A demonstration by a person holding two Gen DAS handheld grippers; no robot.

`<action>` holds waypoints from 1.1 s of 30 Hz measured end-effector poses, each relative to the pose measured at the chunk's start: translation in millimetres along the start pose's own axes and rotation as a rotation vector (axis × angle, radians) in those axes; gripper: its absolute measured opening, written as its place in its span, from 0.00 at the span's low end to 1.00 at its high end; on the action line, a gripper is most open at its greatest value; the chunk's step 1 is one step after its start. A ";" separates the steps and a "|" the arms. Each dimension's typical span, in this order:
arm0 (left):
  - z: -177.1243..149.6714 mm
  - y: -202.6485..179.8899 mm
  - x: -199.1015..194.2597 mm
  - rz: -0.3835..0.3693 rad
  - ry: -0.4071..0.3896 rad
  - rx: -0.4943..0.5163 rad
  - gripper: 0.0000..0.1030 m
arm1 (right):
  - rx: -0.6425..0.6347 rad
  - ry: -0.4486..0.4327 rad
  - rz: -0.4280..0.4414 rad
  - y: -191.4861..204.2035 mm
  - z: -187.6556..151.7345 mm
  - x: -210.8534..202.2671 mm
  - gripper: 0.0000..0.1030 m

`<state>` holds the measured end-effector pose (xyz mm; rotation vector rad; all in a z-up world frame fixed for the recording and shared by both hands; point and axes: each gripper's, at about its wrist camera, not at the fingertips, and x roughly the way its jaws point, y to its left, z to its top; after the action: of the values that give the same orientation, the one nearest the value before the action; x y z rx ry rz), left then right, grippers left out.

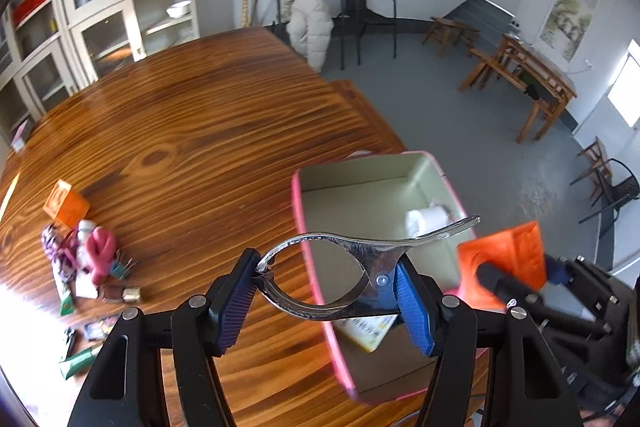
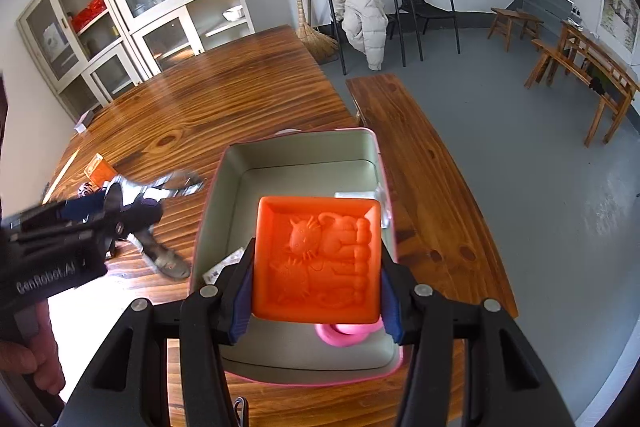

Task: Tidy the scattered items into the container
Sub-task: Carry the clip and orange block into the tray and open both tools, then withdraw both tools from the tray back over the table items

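My left gripper (image 1: 324,275) is shut on a large silver spring clamp (image 1: 376,257), which lies across its blue pads just over the near left rim of the pink-rimmed container (image 1: 360,171). My right gripper (image 2: 317,263) is shut on an orange square mould (image 2: 318,251) with a cat relief, held above the container (image 2: 300,147). Inside the container lie a white roll (image 1: 426,221), a yellow packet (image 1: 368,331) and a pink item (image 2: 344,337). In the right wrist view the left gripper (image 2: 132,207) is blurred, left of the container. The left wrist view shows the right gripper (image 1: 524,267) and mould at right.
Several small items (image 1: 80,259) and an orange box (image 1: 66,205) lie scattered on the wooden table (image 1: 200,107) to the left. A wooden bench (image 2: 420,187) runs along the table's right edge. A person's hand (image 2: 28,359) grips the left tool's handle.
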<state>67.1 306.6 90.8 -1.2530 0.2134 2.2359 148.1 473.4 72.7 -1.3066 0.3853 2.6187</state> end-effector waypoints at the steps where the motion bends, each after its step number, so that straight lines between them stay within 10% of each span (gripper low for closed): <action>1: 4.8 -5.8 2.0 -0.012 0.001 0.004 0.67 | 0.002 0.005 0.003 -2.3 -0.7 0.1 0.55; 5: 15.9 -20.5 5.1 -0.023 -0.001 0.006 0.93 | 0.037 0.015 0.021 -13.6 -1.9 0.8 0.79; 33: -21.5 77.9 -14.9 0.096 0.045 -0.174 0.93 | -0.030 0.046 0.092 50.8 2.3 18.4 0.81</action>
<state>46.6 227.5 81.2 -1.4120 0.0987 2.3515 121.2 426.9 66.7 -1.3929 0.4247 2.6824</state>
